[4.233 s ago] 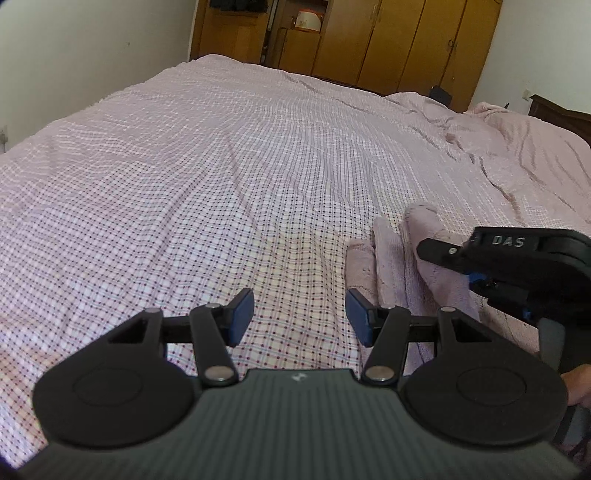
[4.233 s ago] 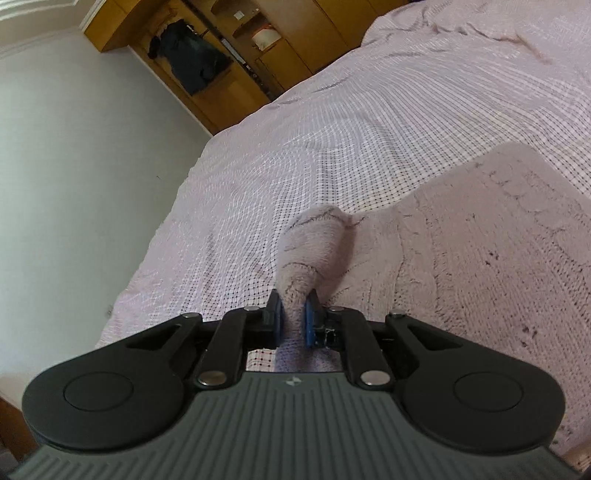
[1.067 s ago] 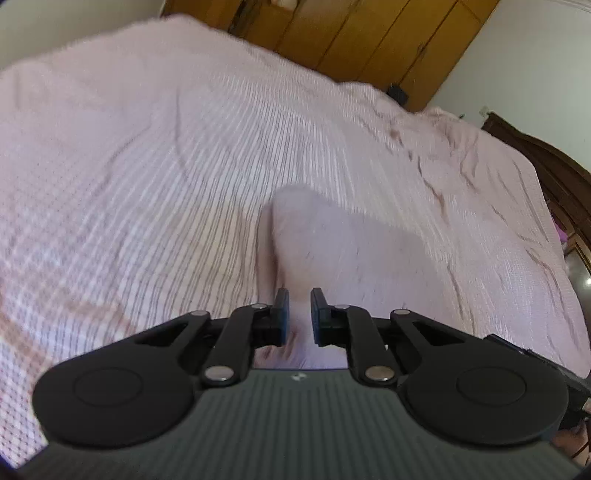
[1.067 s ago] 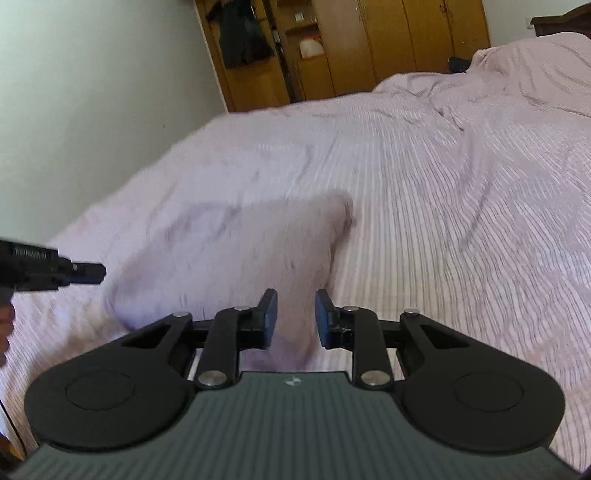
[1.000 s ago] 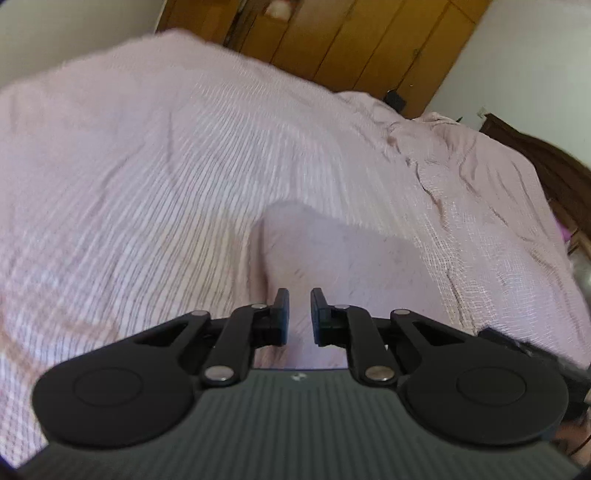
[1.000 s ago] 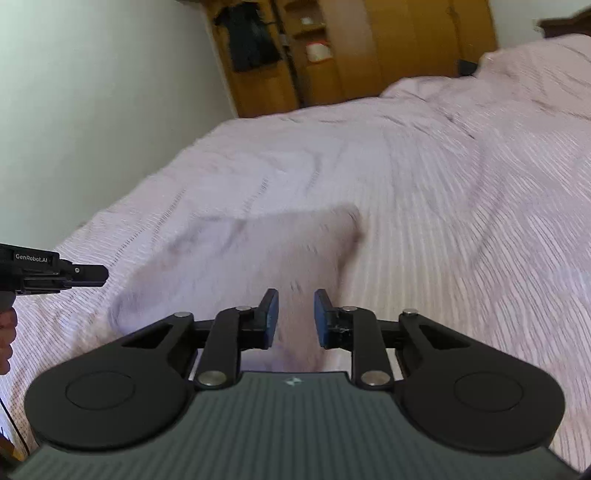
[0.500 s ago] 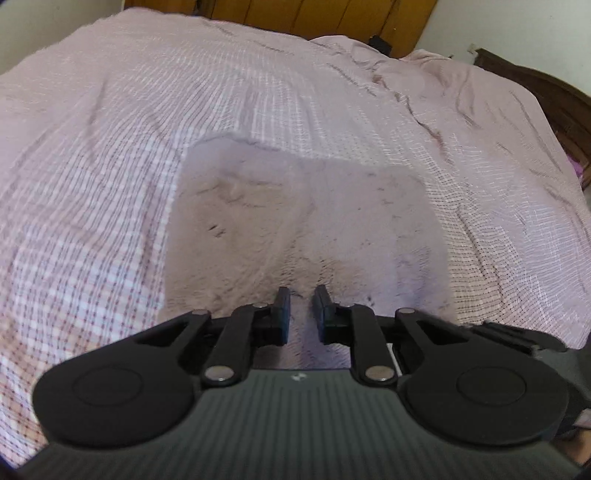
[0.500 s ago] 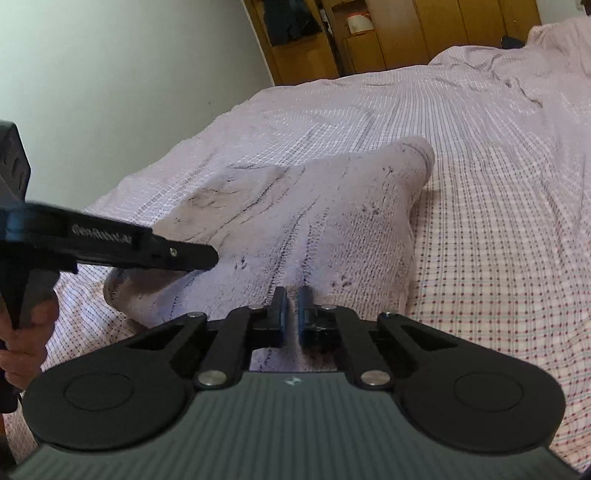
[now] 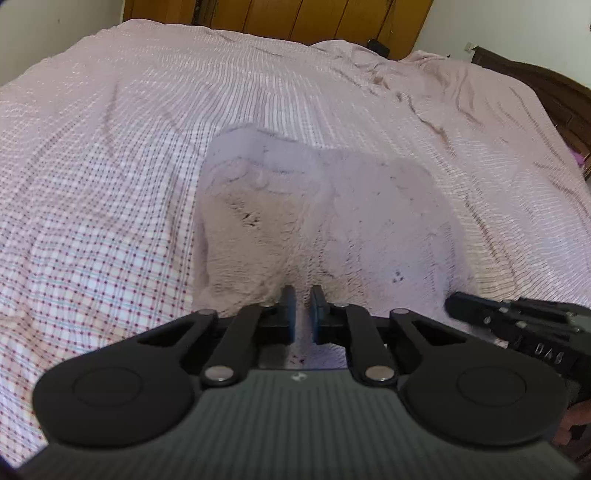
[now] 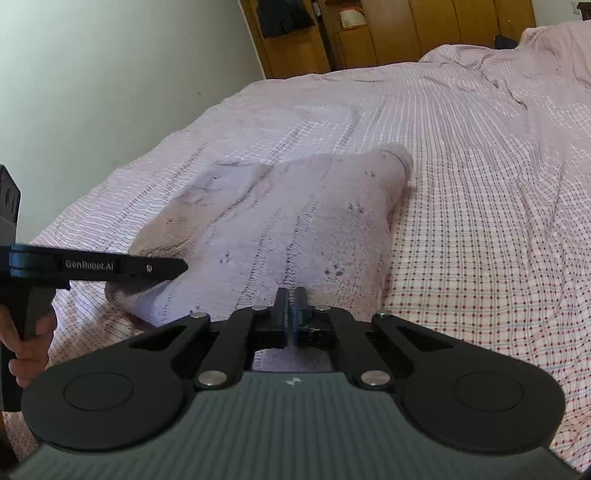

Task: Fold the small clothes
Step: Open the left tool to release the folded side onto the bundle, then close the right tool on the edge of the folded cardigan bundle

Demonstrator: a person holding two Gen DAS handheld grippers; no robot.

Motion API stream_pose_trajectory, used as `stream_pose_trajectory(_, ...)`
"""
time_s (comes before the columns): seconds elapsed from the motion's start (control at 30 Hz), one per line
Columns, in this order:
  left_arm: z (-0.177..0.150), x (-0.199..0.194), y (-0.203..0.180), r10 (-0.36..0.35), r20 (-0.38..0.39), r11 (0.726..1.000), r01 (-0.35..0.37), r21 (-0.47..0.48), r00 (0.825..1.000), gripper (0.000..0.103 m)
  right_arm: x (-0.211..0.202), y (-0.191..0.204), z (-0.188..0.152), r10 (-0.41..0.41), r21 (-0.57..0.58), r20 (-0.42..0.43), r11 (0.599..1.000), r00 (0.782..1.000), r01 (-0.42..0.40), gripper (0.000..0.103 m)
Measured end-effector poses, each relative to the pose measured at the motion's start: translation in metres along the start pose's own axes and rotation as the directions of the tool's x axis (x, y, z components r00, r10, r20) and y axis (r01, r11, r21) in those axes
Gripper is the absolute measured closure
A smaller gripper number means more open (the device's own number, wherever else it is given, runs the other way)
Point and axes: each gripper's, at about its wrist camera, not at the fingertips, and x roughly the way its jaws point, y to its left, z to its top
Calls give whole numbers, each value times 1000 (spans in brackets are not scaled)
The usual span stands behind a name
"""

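A fluffy mauve garment [image 9: 332, 206] lies folded flat on the checked sheet, and it shows in the right wrist view too [image 10: 295, 221]. My left gripper [image 9: 303, 295] sits at its near edge, jaws closing to a narrow gap with pile pinched between the pads. From the right wrist view the left gripper [image 10: 181, 266] reaches in over the garment's left near corner. My right gripper [image 10: 290, 295] is at the near edge further right, pads pressed together on a ridge of the cloth. Its tip [image 9: 452, 304] lies by the garment's right near corner.
The bed's pink checked sheet [image 9: 92, 221] spreads all around. A rumpled quilt [image 9: 480, 92] lies at the far right, by a dark headboard [image 9: 554, 99]. Wooden wardrobes [image 9: 295, 18] stand beyond the bed. A hand [image 10: 26, 354] grips the left tool's handle beside a pale wall [image 10: 110, 74].
Both grippers have come down to the garment's near edge. The right jaws went from a clear gap to pressed together, and the left jaws narrowed on the cloth.
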Motion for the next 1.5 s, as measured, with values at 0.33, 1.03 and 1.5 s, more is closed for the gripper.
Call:
stream_pose_trajectory(0.33,3,-45,13,-92,53,987,98,-124,994,94,-19,23,5,-28,-90,57,995,998,33,100)
stream_pose_trajectory(1.03,-19,-87,107,-99,4,950,95,-297,995,80,54,190,-49,-114,-752,9,654,993,82,28)
stream_pose_trajectory(1.5,-16,-91,118,-143,31,924,145,-355,989,71,51,203,-39,-89,-706,144,689,986,165,68)
